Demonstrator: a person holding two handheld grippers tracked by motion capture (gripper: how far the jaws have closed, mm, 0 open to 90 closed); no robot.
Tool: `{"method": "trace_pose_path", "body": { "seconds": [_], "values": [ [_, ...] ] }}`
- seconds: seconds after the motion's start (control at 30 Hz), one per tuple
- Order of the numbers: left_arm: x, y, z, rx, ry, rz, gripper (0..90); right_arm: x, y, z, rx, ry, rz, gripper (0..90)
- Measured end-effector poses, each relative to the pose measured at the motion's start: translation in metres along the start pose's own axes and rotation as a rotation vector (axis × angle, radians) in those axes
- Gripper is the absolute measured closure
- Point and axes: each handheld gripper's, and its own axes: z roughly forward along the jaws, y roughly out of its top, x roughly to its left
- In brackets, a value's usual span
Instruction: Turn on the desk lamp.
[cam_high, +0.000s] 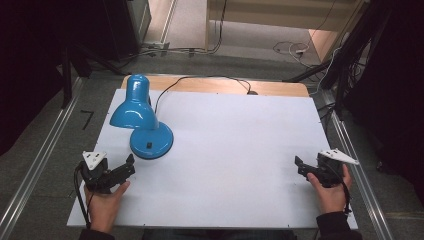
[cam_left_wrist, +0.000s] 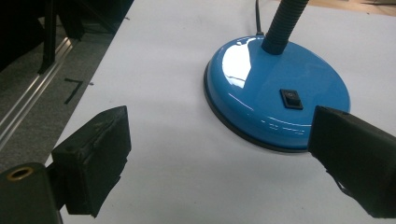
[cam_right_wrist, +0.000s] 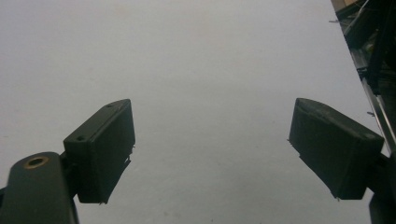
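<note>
A blue desk lamp stands at the back left of the white tabletop (cam_high: 230, 150), its shade (cam_high: 132, 107) bent down beside its round base (cam_high: 151, 141). My left gripper (cam_high: 131, 165) lies just in front of and left of that base, held in a hand. In the left gripper view its jaws (cam_left_wrist: 219, 154) stand wide apart with nothing between them; the glossy base (cam_left_wrist: 261, 93) with its black rocker switch (cam_left_wrist: 291, 99) and the flexible neck (cam_left_wrist: 282, 25) sit close ahead. My right gripper (cam_high: 300, 164) rests near the table's right edge, and its open jaws (cam_right_wrist: 210, 149) frame bare white surface.
The lamp's black cord (cam_high: 200, 80) runs off the back edge over a wooden strip (cam_high: 280, 89). Metal rails (cam_high: 37, 165) flank the table on both sides. Cables (cam_high: 290, 49) lie on the floor behind, and dark stands (cam_high: 345, 65) rise at the right.
</note>
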Motion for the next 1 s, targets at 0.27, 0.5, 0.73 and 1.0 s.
{"method": "trace_pose_path", "body": {
  "seconds": [0.27,0.5,0.73,1.0],
  "values": [
    [-0.001,0.002,0.002,0.035,-0.02,0.001,2.1,-0.002,-0.004,-0.015,-0.007,0.02,0.02,12.7],
    [-0.005,0.003,0.0,0.031,-0.037,0.054,1.7,-0.002,-0.006,-0.019,-0.006,0.019,0.021,12.7],
    [-0.005,0.004,0.003,0.024,-0.028,0.058,2.4,-0.002,-0.007,-0.017,0.007,0.022,0.019,11.5],
    [-0.008,0.004,0.004,0.018,-0.03,0.061,2.6,-0.002,-0.007,-0.015,0.013,0.016,0.012,11.5]
  ]
}}
